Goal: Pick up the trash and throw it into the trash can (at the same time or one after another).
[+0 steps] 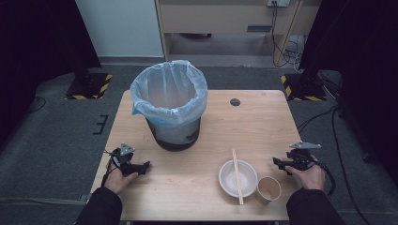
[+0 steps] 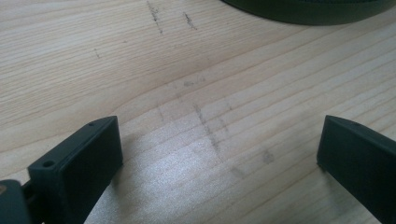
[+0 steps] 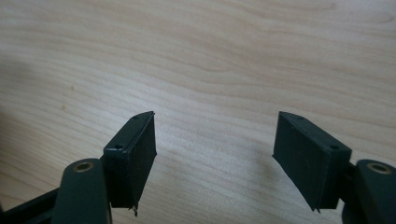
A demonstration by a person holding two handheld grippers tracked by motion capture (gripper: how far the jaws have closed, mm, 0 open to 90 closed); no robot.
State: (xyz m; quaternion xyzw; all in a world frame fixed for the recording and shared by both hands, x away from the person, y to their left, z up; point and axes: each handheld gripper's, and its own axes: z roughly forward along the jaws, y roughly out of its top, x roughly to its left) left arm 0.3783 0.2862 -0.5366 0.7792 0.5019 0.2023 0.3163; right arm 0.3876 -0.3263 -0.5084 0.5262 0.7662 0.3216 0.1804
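Note:
A dark waste bin (image 1: 171, 115) lined with a pale blue bag stands on the wooden table (image 1: 263, 122), left of centre. Near the front edge sits a white bowl (image 1: 230, 183) with a pair of wooden chopsticks (image 1: 237, 176) laid across it, and a brown paper cup (image 1: 268, 189) stands just right of the bowl. My left gripper (image 1: 144, 165) rests low at the table's front left, open, with bare wood between its jaws (image 2: 219, 144). My right gripper (image 1: 278, 162) is at the front right, right of the cup, open over bare wood (image 3: 215, 140).
A small dark round hole (image 1: 235, 102) marks the table's far side. The bin's dark base (image 2: 313, 8) edges into the top of the left gripper view. Grey carpet surrounds the table, with black stands on striped bases (image 1: 89, 86) at both far corners and cables (image 1: 286, 47) behind.

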